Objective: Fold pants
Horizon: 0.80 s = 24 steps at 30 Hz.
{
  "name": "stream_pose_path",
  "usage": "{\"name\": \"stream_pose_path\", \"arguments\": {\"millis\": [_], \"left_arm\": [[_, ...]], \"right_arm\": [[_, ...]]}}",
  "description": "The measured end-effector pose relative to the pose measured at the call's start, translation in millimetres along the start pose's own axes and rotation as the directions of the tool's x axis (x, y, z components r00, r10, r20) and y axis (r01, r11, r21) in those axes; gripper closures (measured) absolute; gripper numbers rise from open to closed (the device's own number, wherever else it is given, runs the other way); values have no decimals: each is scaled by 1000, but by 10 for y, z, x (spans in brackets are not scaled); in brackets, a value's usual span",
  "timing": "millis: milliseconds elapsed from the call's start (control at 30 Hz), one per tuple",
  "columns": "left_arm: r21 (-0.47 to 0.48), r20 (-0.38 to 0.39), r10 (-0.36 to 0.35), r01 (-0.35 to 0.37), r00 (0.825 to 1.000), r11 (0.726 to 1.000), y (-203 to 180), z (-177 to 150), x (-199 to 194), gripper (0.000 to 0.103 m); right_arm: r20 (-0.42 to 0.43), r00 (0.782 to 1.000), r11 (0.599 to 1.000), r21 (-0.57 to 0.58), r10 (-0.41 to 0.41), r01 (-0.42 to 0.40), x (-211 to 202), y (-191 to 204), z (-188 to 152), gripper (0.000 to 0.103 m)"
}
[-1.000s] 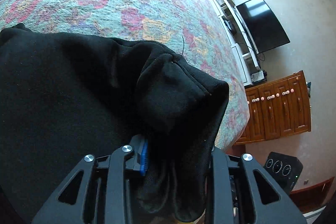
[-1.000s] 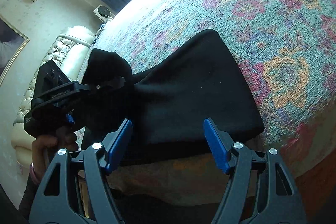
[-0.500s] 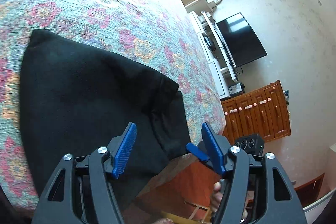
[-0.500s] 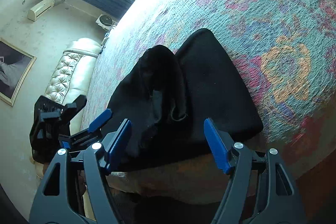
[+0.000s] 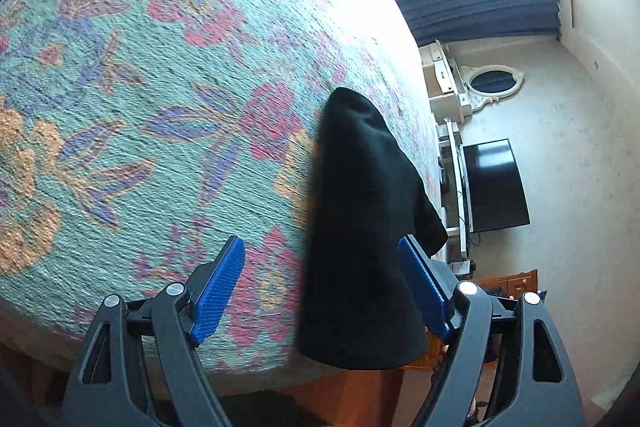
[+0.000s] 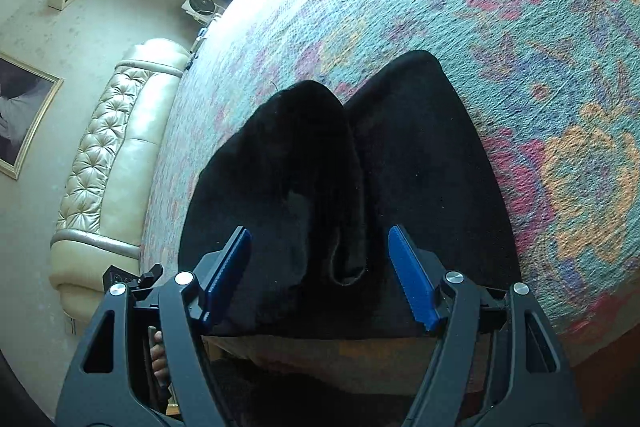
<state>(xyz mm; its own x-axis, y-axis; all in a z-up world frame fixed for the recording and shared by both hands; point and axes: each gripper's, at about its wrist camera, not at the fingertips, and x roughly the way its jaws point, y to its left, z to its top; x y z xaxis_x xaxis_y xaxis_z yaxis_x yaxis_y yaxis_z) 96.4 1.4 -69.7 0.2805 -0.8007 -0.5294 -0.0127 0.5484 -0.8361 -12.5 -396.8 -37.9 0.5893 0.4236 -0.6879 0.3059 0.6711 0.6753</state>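
we see a bed [image 6: 520,7] with a floral bedspread filling both views, and the black pants [image 6: 360,167] lie on it at its near edge, folded into a compact bundle with one layer lapped over the other along a ridge down the middle. a second ago the left gripper [image 5: 320,287] was clamped on a bunched end of the pants; its jaws have just been opening, and now they stand wide with nothing pressed between them. the bundle's near end shows between the blue pads without either one gripping it. that camera has also swung away, so the pants now sit towards the right of its picture, where before they filled it. we judge that a fold has just been laid down and let go. the right gripper [image 6: 320,275] hangs over the near edge of the bundle, jaws as wide as before, holding nothing.

the fabric is so dark that seams, waistband and leg ends are hard to tell apart. the left view is smeared. only fingers [image 6: 160,351] show behind the right gripper's frame.
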Motion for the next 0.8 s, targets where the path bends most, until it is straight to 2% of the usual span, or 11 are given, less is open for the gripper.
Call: {"name": "stream_pose_path", "arguments": {"millis": [67, 200, 267, 300, 333, 400, 633, 800], "left_arm": [[-19, 3, -19, 19, 1000, 1000, 126, 1, -5, 25], [-7, 26, -114, 114, 993, 993, 243, -35, -18, 25], [7, 33, -140, 140, 990, 990, 257, -45, -28, 25], [13, 33, -149, 149, 988, 989, 262, -54, -37, 25], [18, 33, -157, 156, 987, 988, 264, -60, -38, 25], [18, 35, -167, 167, 985, 986, 318, -57, -98, 25], [15, 25, -169, 169, 985, 986, 443, -40, -239, 25], [30, 19, -147, 147, 989, 989, 330, -47, -205, 25]], "right_arm": [[-10, 1000, 1000, -20, -10, 10, 47, 47, -23, 32], [-51, 998, 998, -47, 30, -32, 193, 133, -36, 34], [-75, 997, 998, -45, 31, -34, 285, 155, -37, 53], [-80, 997, 999, -52, 11, -16, 317, 169, -38, 70], [-77, 997, 998, -60, -1, -4, 332, 185, -43, 81], [-58, 998, 996, -88, -14, 8, 298, 245, -45, 87], [61, 997, 973, -224, -41, 53, -134, 574, 34, 91], [124, 989, 962, -249, -85, 114, -472, 432, 85, 91]]}}
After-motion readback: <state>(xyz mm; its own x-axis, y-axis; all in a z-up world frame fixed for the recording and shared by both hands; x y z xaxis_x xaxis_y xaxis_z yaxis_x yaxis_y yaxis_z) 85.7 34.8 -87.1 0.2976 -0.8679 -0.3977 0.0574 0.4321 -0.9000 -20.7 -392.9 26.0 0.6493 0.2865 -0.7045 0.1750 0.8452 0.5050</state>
